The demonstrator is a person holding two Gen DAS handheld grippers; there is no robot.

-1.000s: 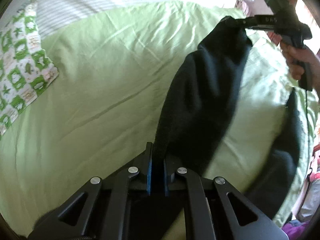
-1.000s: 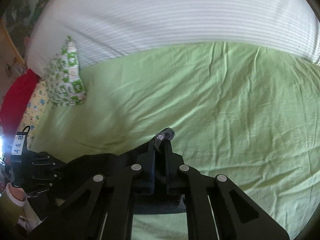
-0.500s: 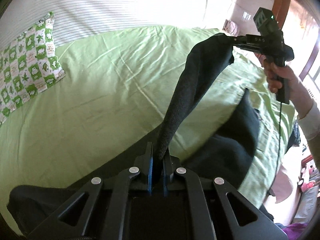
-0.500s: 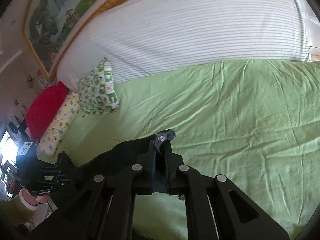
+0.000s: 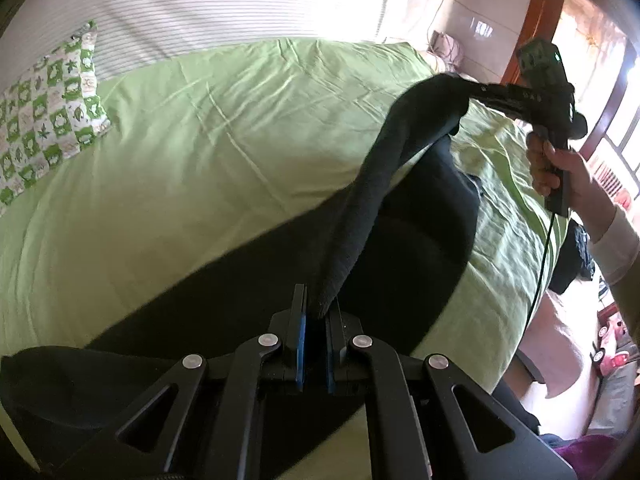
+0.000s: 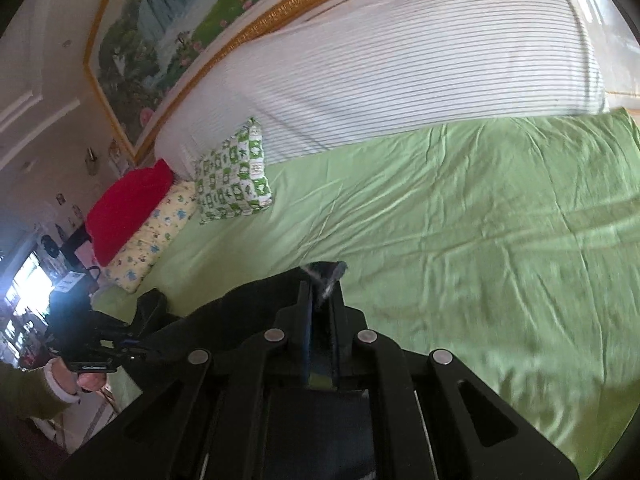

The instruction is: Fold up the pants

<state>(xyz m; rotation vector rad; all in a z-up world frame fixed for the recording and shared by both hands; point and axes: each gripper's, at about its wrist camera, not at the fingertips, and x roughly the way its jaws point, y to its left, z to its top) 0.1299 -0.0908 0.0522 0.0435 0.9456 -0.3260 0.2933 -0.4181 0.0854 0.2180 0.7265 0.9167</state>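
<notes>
Item: black pants (image 5: 360,216), which we hold stretched above the green bed (image 5: 200,152) | left gripper (image 5: 316,320): fingers clamped on one edge | right gripper (image 6: 322,300): fingers clamped on the other | beside: green-patterned pillow (image 6: 234,184)

The pants (image 5: 404,240) run off the lower frame edge behind the left gripper (image 5: 316,312) — their full outline is hidden. In the right wrist view, the green sheet (image 6: 480,248) is motion-blurred — crease detail is unreadable.
</notes>
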